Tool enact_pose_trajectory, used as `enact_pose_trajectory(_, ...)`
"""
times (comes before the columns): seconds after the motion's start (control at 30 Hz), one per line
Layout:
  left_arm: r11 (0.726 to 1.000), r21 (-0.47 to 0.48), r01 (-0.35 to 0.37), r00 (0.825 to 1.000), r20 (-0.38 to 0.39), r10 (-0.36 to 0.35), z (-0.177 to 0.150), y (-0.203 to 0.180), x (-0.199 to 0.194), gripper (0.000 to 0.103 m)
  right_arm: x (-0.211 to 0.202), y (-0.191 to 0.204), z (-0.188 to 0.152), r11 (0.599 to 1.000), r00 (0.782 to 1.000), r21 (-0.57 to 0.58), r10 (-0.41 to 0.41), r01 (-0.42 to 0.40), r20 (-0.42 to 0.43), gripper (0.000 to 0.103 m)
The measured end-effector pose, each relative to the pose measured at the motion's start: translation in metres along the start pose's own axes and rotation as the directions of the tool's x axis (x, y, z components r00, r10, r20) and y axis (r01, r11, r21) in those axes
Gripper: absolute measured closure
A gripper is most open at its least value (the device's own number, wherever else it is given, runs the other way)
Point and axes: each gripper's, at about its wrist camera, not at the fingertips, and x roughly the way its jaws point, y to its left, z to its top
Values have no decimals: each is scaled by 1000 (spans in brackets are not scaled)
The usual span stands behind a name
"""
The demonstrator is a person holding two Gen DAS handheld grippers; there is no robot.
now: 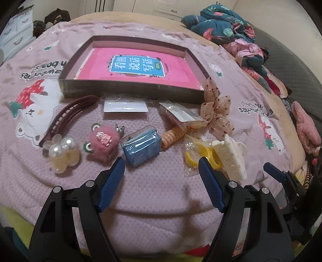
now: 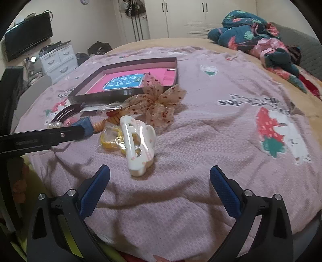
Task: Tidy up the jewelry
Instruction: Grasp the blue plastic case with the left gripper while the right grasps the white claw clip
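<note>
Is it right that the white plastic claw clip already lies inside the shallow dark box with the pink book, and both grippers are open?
Not quite: the white plastic claw clip lies on the pink blanket, outside the shallow dark box, as the right wrist view shows. Both grippers are open.

- Here's a home bedroom: a bed under a pink cartoon-print blanket.
- Rumpled floral bedding heaped at the far side.
- White wardrobe doors, a drawer unit and a dark television along the walls.

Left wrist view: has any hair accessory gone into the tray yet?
No, the tray holds only a pink book; the white claw clip and the rest lie on the blanket.
</note>
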Motion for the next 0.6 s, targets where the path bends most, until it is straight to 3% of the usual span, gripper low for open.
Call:
enact_pose_trajectory(0.27,999,-46,-25,999,-25,24,9,10,16,44,24,4,16,997,998,-37,63,-64,-21,24)
enact_pose_trajectory(0.33,997,-66,-27,999,-22,26,11,13,17,48,32,2,21,995,995,-30,89,-90,-40,36)
enact_pose_trajectory(0.6,987,-158,-24,999,-38,18,19,28,31,50,39,2,27,989,989,-37,141,-143,-35,60)
